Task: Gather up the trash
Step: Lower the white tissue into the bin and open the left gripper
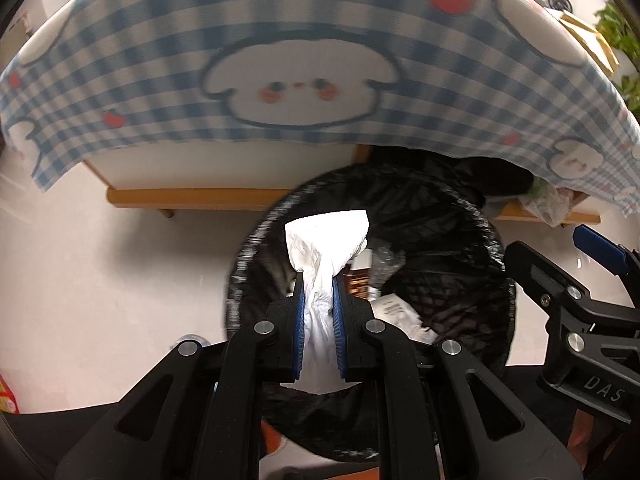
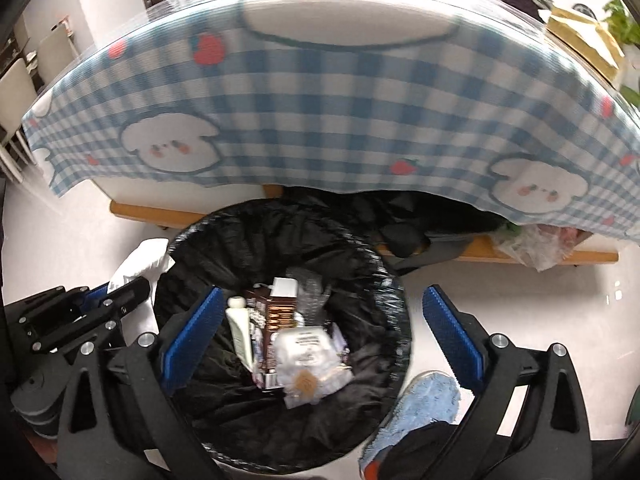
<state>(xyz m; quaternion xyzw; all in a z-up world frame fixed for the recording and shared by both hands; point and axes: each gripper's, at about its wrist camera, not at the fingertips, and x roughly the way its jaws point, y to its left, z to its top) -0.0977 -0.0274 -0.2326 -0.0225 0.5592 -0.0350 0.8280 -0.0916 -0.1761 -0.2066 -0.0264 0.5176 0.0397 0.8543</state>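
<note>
My left gripper (image 1: 318, 280) is shut on a crumpled white tissue (image 1: 326, 244) and holds it over the trash bin (image 1: 460, 280), which is lined with a black bag. In the right wrist view the bin (image 2: 224, 240) sits below my right gripper (image 2: 320, 304), which is open and empty above it. Inside lie a brown carton (image 2: 280, 312), a white tube (image 2: 240, 332) and a white wrapper (image 2: 308, 352). The left gripper (image 2: 116, 296) and its tissue (image 2: 140, 264) show at the bin's left rim. The right gripper (image 1: 592, 300) shows at the right of the left wrist view.
A low table with a blue checked cloth (image 1: 280, 60) with bunny prints (image 2: 340, 120) stands behind the bin. Clear plastic bags (image 2: 532, 244) lie on its lower shelf at the right. A blue slipper (image 2: 424, 408) is by the bin on the white floor.
</note>
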